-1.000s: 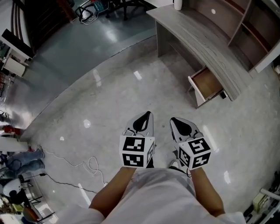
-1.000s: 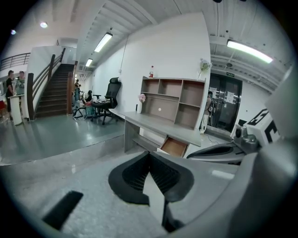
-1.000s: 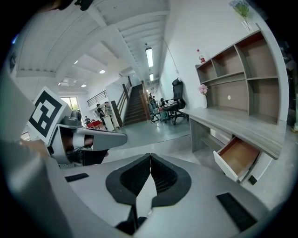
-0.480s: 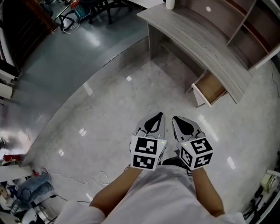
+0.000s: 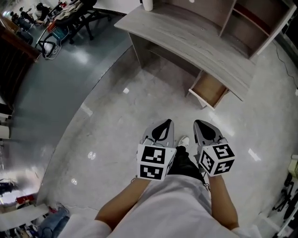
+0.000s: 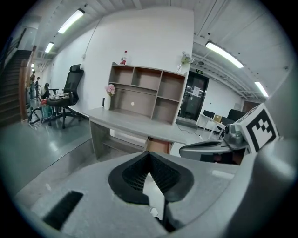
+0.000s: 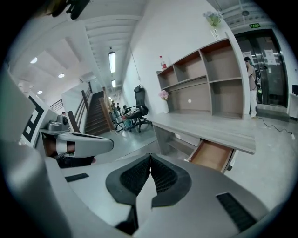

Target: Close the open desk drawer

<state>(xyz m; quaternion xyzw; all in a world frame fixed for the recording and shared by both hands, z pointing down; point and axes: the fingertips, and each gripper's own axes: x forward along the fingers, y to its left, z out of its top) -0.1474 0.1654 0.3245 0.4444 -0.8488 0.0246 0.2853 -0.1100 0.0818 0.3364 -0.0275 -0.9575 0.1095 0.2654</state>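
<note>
The grey desk (image 5: 195,39) stands ahead of me, with its wooden drawer (image 5: 208,89) pulled out at the right end. Both grippers hang side by side over the floor, well short of the drawer. My left gripper (image 5: 164,123) is shut with nothing in it, and so is my right gripper (image 5: 201,124). In the right gripper view the open drawer (image 7: 212,155) shows under the desk top (image 7: 209,126), beyond the closed jaws of the right gripper (image 7: 150,159). In the left gripper view only the drawer's front (image 6: 158,145) peeks over the left gripper (image 6: 149,156).
An open shelf unit (image 5: 242,23) sits on the desk's far side, and a white bottle (image 5: 147,3) stands on its left end. Office chairs (image 5: 70,18) and a cart stand far left on the dark floor. Cables (image 5: 286,197) lie at the right edge. My shoe (image 5: 183,141) shows between the grippers.
My view has swung, so the desk and drawer now sit more to the left and nearer the centre. Both grippers moved along with me towards the desk and stayed shut.
</note>
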